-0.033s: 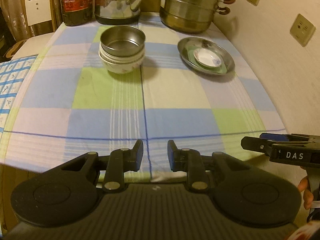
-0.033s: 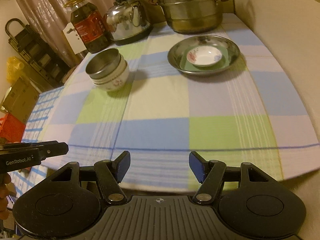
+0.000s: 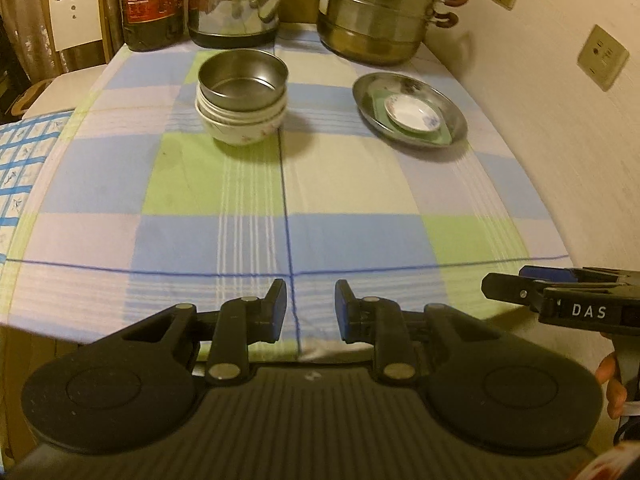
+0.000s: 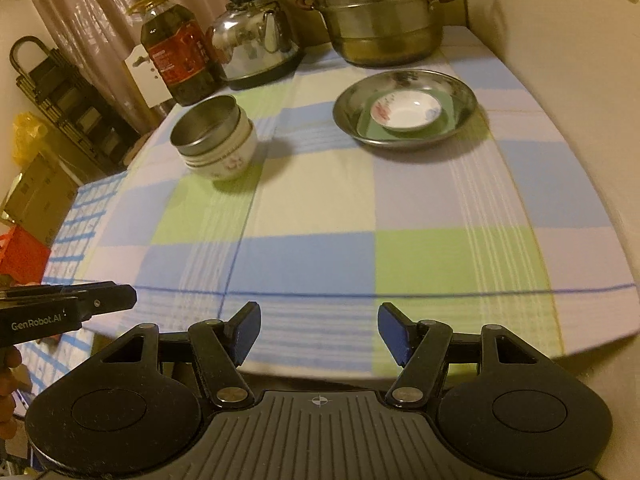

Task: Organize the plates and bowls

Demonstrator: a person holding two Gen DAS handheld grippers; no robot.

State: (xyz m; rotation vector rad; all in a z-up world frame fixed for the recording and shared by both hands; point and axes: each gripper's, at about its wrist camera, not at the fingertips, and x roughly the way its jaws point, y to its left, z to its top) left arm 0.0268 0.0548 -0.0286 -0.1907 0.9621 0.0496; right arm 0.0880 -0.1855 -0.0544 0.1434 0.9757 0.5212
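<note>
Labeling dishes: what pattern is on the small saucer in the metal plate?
White saucer with a pink floral print and a blue mark on the rim; clearest in the right wrist view.

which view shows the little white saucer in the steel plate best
The right wrist view: the white saucer faces the camera more openly, showing its floral marks and the green square under it inside the steel plate. The left wrist view shows the saucer smaller, flatter and off to the right.

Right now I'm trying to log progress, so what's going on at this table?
A person holds two tongs at the table's near edge, both empty. The left tongs stand narrowly open, the right tongs wider. Nothing is being handled: the metal bowl sits nested in white bowls, and a small saucer lies in the metal plate.
</note>
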